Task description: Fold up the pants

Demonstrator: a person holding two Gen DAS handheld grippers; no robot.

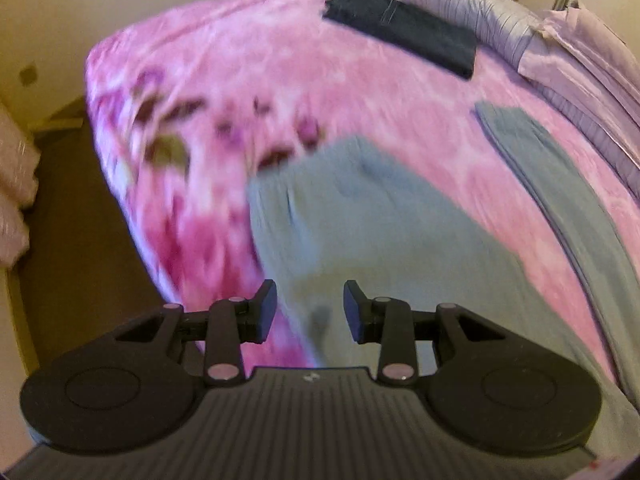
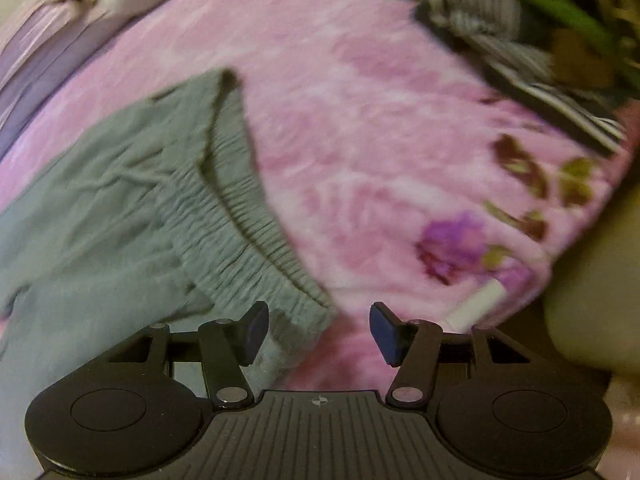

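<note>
Lying beneath both claws: pants [image 1: 360, 220]

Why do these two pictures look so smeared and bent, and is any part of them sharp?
Left wrist view: the pink blanket and grey pants are streaked with motion blur, the bed bulges from the fisheye lens, only the left gripper is crisp. Right wrist view: same warm dim light, the waistband is soft, the striped pile is most smeared, the right gripper is sharp.
</note>
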